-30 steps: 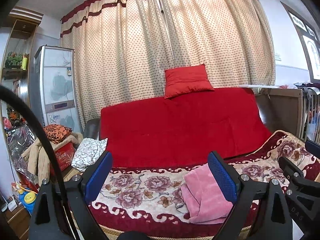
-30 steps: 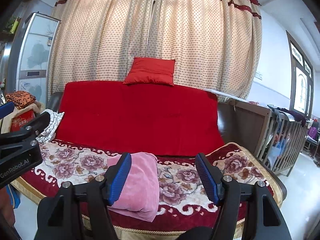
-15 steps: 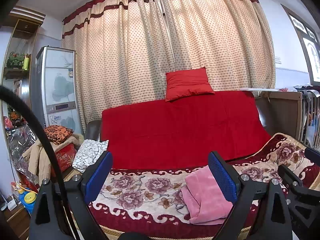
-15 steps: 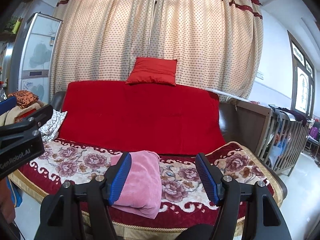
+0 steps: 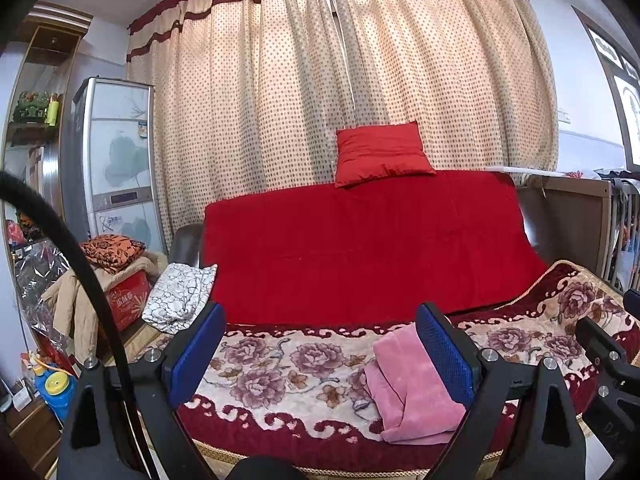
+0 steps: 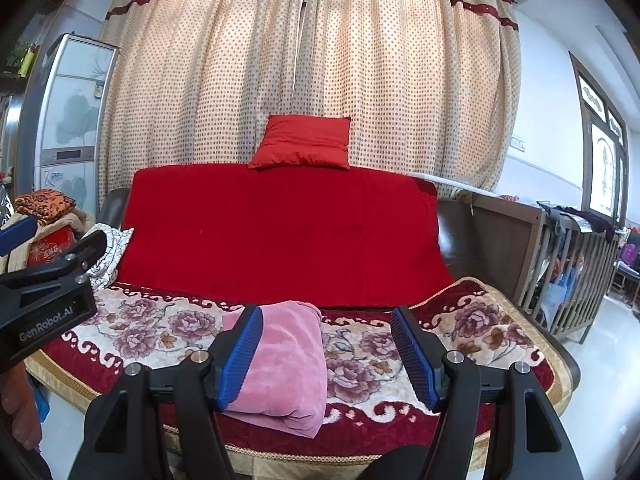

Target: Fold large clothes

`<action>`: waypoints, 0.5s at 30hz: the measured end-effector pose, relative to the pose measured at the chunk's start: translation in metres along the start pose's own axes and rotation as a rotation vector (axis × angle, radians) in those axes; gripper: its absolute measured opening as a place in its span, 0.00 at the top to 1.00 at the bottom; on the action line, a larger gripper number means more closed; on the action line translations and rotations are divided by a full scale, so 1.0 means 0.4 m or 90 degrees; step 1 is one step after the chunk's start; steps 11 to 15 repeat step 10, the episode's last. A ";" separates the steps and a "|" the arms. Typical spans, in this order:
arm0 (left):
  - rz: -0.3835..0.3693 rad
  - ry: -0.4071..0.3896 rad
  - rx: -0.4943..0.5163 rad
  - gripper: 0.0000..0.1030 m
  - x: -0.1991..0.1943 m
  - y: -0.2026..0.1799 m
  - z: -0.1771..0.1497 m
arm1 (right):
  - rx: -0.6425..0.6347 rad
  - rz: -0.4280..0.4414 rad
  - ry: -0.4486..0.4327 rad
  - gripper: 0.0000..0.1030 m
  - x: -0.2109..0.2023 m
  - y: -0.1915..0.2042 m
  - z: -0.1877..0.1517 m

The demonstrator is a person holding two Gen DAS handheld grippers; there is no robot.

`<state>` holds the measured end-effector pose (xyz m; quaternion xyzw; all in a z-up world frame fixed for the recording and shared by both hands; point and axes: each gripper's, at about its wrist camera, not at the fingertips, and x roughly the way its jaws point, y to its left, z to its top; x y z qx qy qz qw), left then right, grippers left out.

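A pink garment (image 5: 408, 392) lies folded into a thick rectangle on the flowered blanket (image 5: 280, 364) at the front of the sofa seat; it also shows in the right wrist view (image 6: 288, 364). My left gripper (image 5: 320, 356) is open and empty, held in front of the sofa, clear of the garment. My right gripper (image 6: 328, 356) is open and empty, also held back from the seat. The garment's left part is hidden behind the right gripper's left finger.
The sofa has a red cover (image 5: 360, 248) and a red cushion (image 5: 380, 152) on its backrest. A patterned white pillow (image 5: 180, 296) leans at the left arm. Piled clothes and a red box (image 5: 120, 280) stand left; a wooden crib (image 6: 568, 272) stands right.
Both grippers have drawn slightly back and up from the sofa. The pink garment has not moved.
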<state>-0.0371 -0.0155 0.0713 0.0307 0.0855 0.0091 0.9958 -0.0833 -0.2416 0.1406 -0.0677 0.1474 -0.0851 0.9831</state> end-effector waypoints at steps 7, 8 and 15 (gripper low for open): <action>-0.016 0.012 -0.003 0.07 0.041 -0.019 -0.014 | -0.001 -0.001 0.013 0.32 0.041 0.008 -0.008; -0.014 0.010 -0.005 0.07 0.047 -0.021 -0.015 | -0.001 -0.003 0.014 0.32 0.049 0.008 -0.008; -0.007 0.013 -0.011 0.07 0.066 -0.026 -0.018 | -0.001 -0.005 0.018 0.31 0.064 0.007 -0.010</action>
